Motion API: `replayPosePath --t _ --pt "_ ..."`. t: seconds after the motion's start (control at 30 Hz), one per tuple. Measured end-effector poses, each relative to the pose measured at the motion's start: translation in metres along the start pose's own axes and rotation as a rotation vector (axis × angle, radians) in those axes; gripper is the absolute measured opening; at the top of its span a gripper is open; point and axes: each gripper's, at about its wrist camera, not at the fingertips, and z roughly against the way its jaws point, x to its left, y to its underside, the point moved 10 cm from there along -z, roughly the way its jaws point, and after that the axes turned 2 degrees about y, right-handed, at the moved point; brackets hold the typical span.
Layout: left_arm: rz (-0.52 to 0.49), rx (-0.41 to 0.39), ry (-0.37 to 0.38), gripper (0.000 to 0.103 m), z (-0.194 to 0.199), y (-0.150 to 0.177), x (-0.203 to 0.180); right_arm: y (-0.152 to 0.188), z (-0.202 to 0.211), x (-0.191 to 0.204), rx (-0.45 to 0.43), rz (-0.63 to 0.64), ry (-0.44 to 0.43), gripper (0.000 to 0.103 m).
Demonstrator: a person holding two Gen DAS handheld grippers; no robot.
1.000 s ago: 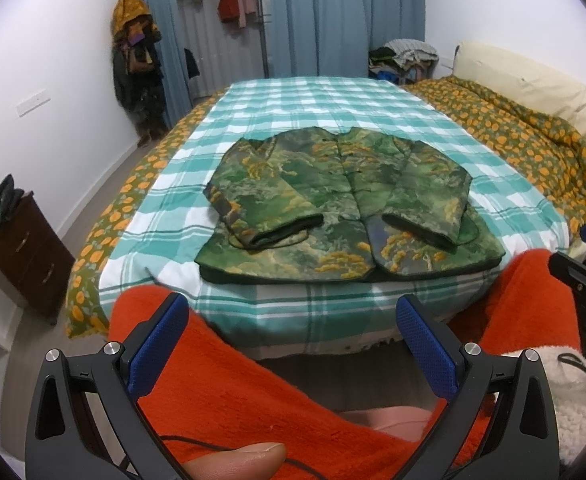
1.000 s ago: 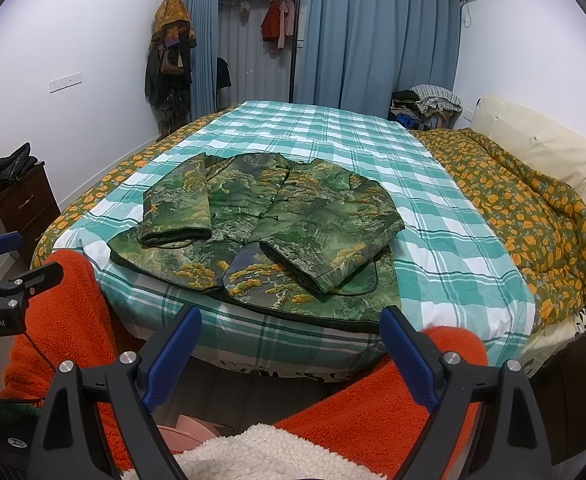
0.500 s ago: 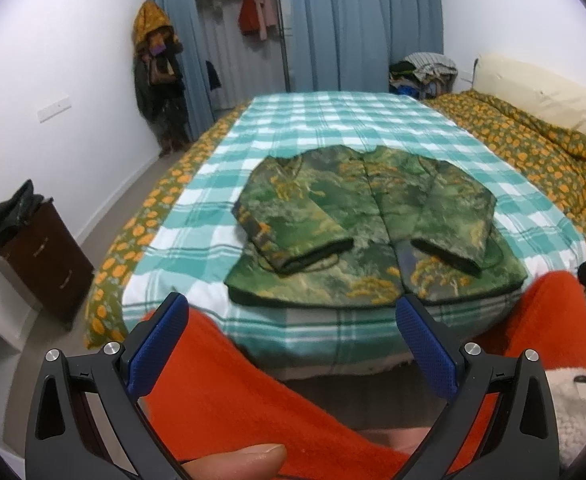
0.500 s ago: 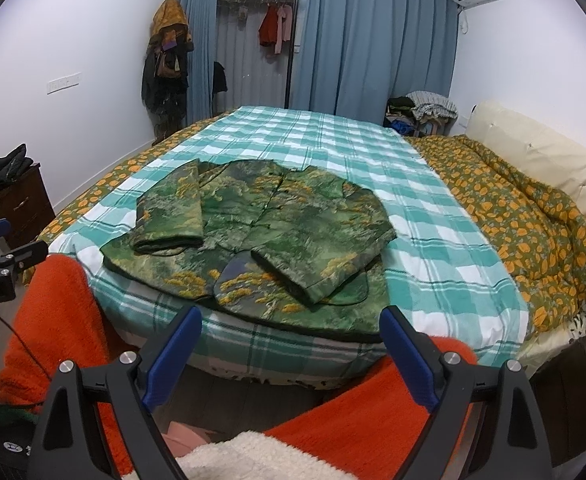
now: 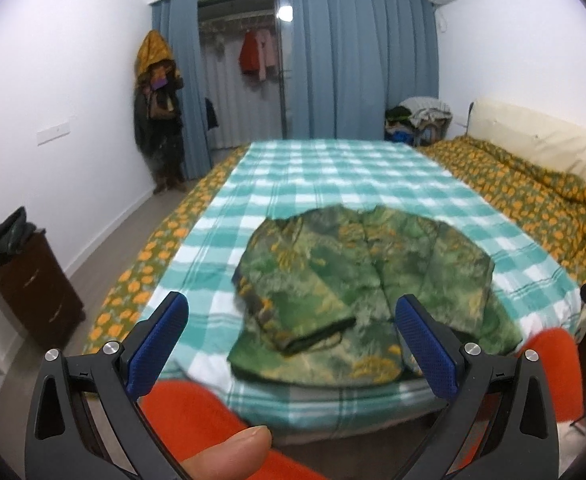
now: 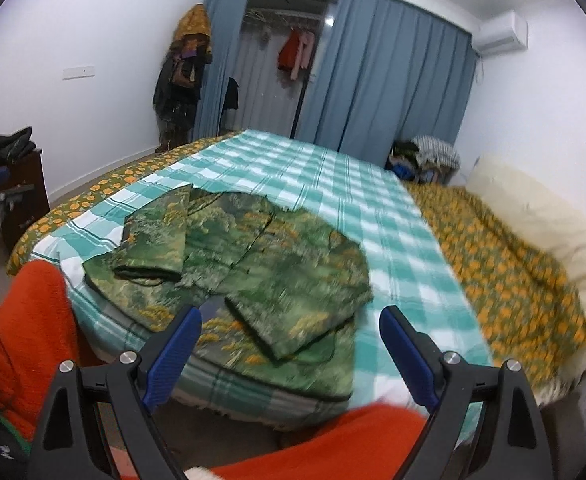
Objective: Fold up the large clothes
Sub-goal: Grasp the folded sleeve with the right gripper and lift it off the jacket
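Both hand-held grippers gape wide and hold nothing, with the jacket ahead of them.

Your left hand-held gripper (image 5: 291, 344) has its blue fingers spread apart, and the camouflage jacket (image 5: 357, 292) lies just beyond them on the checked bed (image 5: 333, 176), sleeves folded across its front. Your right hand-held gripper (image 6: 291, 344) is equally wide open and empty; the same jacket (image 6: 245, 264) sits ahead and a little to its left, near the bed's closest edge. Your orange-sleeved arm (image 6: 29, 336) shows beside that gripper, below the jacket.
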Motion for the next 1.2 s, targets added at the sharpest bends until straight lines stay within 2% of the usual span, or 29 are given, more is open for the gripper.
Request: replayPosePath --t 0.17,0.3,0.43,0.5,0.67,0.9,1.07,1.2 --pt "-0.034 0.001 0.021 0.103 -0.023 -0.018 -0.02 -0.016 -0.021 -0.002 -0.028 0.029 -0.007 0.093" --pt "-0.081 0.031 -0.027 0.103 -0.048 -0.017 -0.035 -0.021 -0.044 0.001 -0.018 0.021 -0.031 0.093" --pt "-0.022 0.103 0.023 0.103 -0.07 -0.005 -0.041 -0.022 -0.065 0.008 -0.01 0.01 -0.064 0.093" --pt "0.012 0.115 0.045 0.103 -0.076 -0.001 -0.04 -0.018 -0.078 0.012 0.003 0.012 -0.078 0.093" --pt "0.035 0.095 0.003 0.103 -0.089 0.001 -0.032 0.007 -0.116 0.022 0.028 0.011 -0.149 0.093" --pt "0.02 0.123 -0.003 0.103 -0.118 0.017 -0.035 0.061 -0.194 0.055 0.151 0.059 -0.284 0.093" --pt "0.056 0.207 0.013 0.103 -0.148 0.043 -0.037 0.098 -0.256 0.074 0.263 0.169 -0.257 0.093" --pt "0.061 0.231 0.013 0.103 -0.157 0.058 -0.038 0.121 -0.291 0.082 0.332 0.248 -0.218 0.093"
